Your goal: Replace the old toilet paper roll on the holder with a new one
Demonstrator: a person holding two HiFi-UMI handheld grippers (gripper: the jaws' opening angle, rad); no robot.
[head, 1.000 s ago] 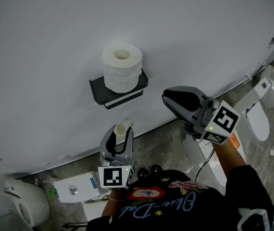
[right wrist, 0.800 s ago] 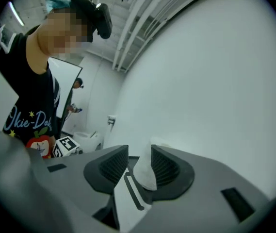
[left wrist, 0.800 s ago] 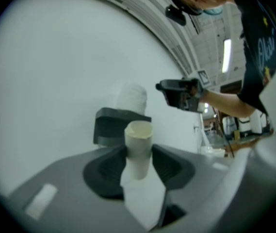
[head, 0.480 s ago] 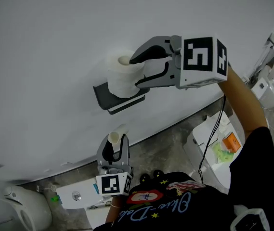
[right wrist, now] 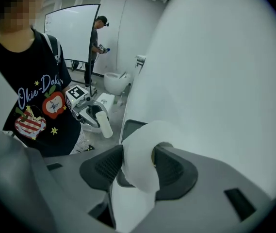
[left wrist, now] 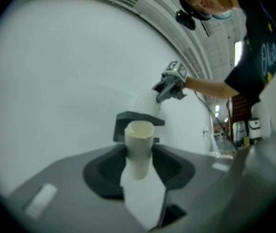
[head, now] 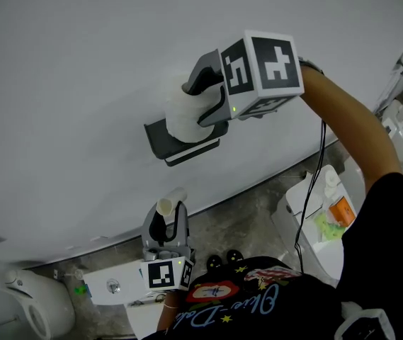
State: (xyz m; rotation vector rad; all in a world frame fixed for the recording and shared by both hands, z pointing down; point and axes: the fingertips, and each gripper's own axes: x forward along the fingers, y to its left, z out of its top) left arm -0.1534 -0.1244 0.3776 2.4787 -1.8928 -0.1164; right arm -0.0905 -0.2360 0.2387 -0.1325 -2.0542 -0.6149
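I am holding the right gripper (head: pixel 196 103) at the upper middle of the frame, over the new toilet paper roll (head: pixel 178 124). The roll is sitting on the dark holder (head: pixel 157 136) on the white wall (head: pixel 74 76). The right jaws are opening, with the side of the roll between them. At the lower middle, the left gripper (head: pixel 167 218) is pinching the empty cardboard tube (head: pixel 164 206) in its jaws.
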